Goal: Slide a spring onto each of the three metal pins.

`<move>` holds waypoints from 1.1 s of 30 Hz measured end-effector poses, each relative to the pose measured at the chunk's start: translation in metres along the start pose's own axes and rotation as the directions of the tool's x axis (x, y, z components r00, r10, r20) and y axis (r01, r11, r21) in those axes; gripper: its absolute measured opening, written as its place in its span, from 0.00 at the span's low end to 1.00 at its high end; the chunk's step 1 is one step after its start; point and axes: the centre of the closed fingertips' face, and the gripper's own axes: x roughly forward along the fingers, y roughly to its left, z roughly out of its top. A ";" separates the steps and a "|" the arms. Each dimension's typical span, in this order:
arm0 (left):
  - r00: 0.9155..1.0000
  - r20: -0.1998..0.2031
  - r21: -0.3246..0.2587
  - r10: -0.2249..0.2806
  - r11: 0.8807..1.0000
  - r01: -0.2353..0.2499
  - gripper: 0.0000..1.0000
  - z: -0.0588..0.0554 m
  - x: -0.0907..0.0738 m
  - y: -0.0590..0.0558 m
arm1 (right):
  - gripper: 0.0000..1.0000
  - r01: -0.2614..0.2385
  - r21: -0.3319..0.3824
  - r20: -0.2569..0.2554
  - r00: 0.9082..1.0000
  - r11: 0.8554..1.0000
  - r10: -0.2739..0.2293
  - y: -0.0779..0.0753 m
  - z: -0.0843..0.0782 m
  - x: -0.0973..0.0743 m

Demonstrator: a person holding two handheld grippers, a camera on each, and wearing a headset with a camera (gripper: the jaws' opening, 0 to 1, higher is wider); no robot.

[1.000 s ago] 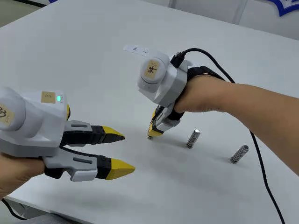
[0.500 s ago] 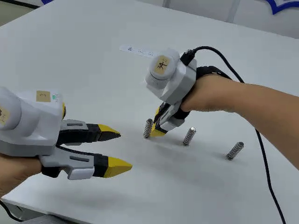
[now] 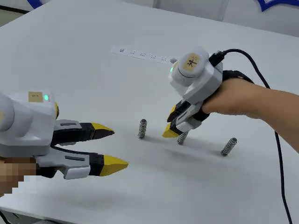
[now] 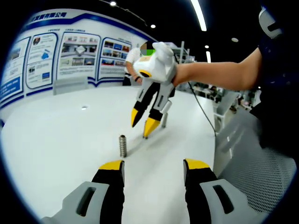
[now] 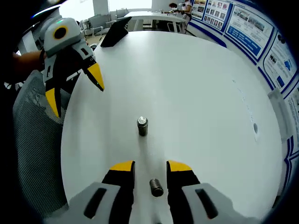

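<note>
The right tool (image 3: pixel 172 122) is held with its jaws spread and its yellow tips pointed down, close over the white bench (image 3: pixel 84 70). In the right gripper view the middle spring (image 5: pixel 156 187) is seen standing between these jaws with a gap on either side, so nothing is pinched. In the head view this spring is partly covered by the lower jaw. At nine o'clock from it, near but apart, a second spring (image 3: pixel 142 129) stands upright on the bench, and a bright metal pin (image 5: pixel 142 122) is seen at its top in the right gripper view. At three o'clock from the middle spring, a little farther off, a third spring (image 3: pixel 228 146) stands slightly tilted. A black cable (image 3: pixel 254 63) is led from the right tool across the bench towards two o'clock. The left tool (image 3: pixel 113 148) is held at seven o'clock in the head view, well apart from the springs, with its jaws spread wide and nothing between them, pointed towards three o'clock.
</note>
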 end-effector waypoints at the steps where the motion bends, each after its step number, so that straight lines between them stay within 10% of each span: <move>1: 1.000 -0.001 -0.001 0.001 1.000 -0.001 0.52 0.000 0.000 0.000 | 0.30 0.006 0.006 0.008 1.000 1.000 -0.006 -0.001 -0.002 -0.002; 22: 1.000 -0.002 -0.013 0.009 1.000 -0.009 0.54 0.002 0.003 0.003 | 0.46 0.096 0.158 0.118 0.986 0.983 -0.116 -0.010 -0.045 -0.037; 33: 1.000 -0.005 -0.016 0.008 1.000 -0.008 0.56 0.003 0.005 0.005 | 0.54 0.154 0.275 0.195 0.958 0.949 -0.212 -0.018 -0.069 -0.059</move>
